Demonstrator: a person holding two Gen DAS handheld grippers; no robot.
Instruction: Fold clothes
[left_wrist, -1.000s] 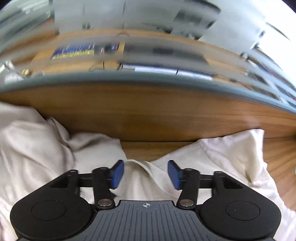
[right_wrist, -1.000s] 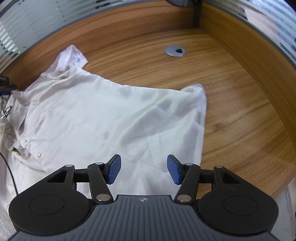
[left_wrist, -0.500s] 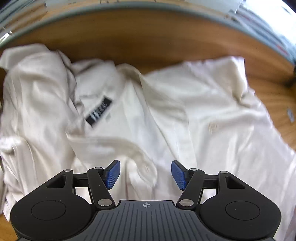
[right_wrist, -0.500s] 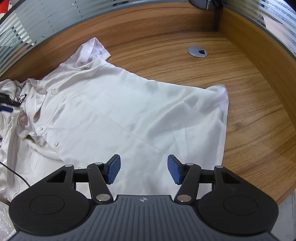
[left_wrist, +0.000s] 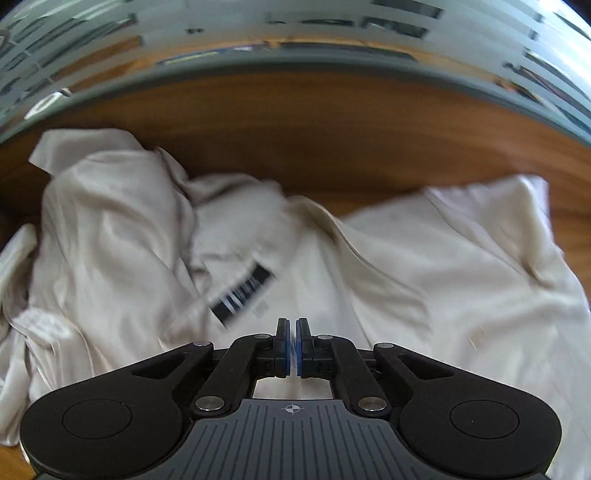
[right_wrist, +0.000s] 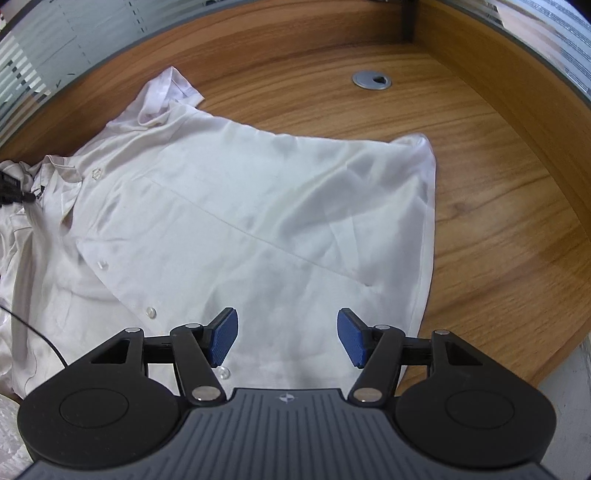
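The left hand-held gripper (left_wrist: 292, 345) is clamped down with its blue pads pressed together, and there looks to be a thin sliver of pale cloth pinched between them, so it is probably gripping the shirt (right_wrist: 258, 221) somewhere near the collar, just beside the black neck label (left_wrist: 242, 295); the blur makes that hard to call for sure. The right hand-held gripper (right_wrist: 287, 338) hangs over the lower hem with its jaws opening, nothing pressed between the pads. The shirt itself lies spread on the wooden bench (right_wrist: 498, 221), front up with its buttons (right_wrist: 150, 312) showing; the right half is fairly flat, the left half around the collar is bunched, and one sleeve (right_wrist: 166, 96) is flopped out toward the back. So basically no fold is done yet, this reads as the very first grab, and sleeves, sides and bottom all remain. Compared with half a second back, the left jaws stood wide apart over the cloth and now they are snapped together, while the right ones spread a touch wider.
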